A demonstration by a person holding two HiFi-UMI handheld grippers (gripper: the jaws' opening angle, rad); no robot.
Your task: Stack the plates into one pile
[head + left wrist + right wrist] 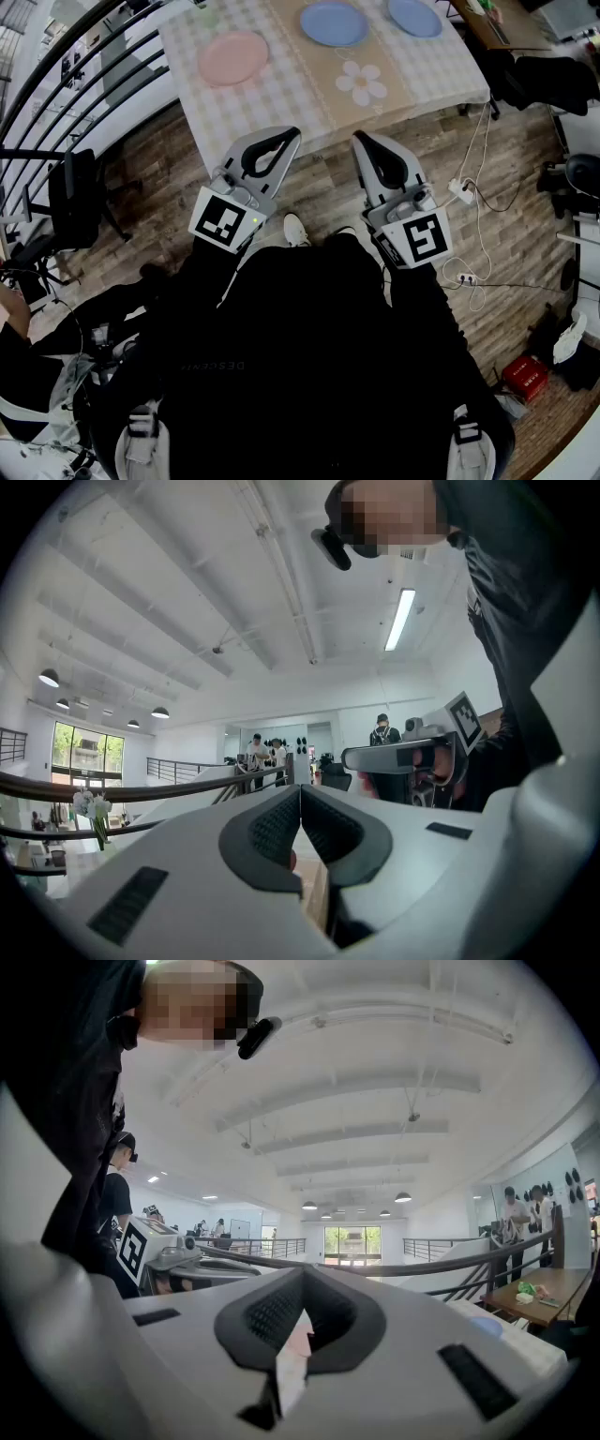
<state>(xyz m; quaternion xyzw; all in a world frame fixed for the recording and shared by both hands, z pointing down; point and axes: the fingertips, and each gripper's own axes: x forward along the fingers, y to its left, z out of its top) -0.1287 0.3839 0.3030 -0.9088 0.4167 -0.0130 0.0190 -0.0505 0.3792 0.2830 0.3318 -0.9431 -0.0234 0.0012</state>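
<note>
Three plates lie flat and well apart on the checked tablecloth (309, 89), none stacked yet. The pink plate (232, 58) is at the left, closest to the table's near edge. The middle blue plate (334, 23) sits farther in. The right blue plate (414, 16) is cut by the top of the head view. A flower print (362, 83) on the cloth lies below the middle blue plate.

Your left gripper (286, 134) and right gripper (362, 140) are both held level over the wooden floor (319, 187), short of the table. In each gripper view the jaws meet at the tips with nothing between them, so both are closed and empty (left gripper (300, 794), right gripper (302, 1274)).

Handling, as a judgement:
- **Weight and stiffness:** the plates look thin, rigid and light, probably plastic or melamine, so one gripper should carry each.
- **Surface:** it looks smooth, so expect some slip under the pads.
- **Where to grip:** take the raised rim on the side nearest you, one jaw over and one under.
- **Risks:** a plate lying flush on cloth leaves little room beneath, and the lower jaw may snag or bunch the fabric. A plate held by one edge may sag, so keep it level.
- **Order:** the pink plate is the easiest first reach, and you will need to open the jaws before approaching it.
</note>
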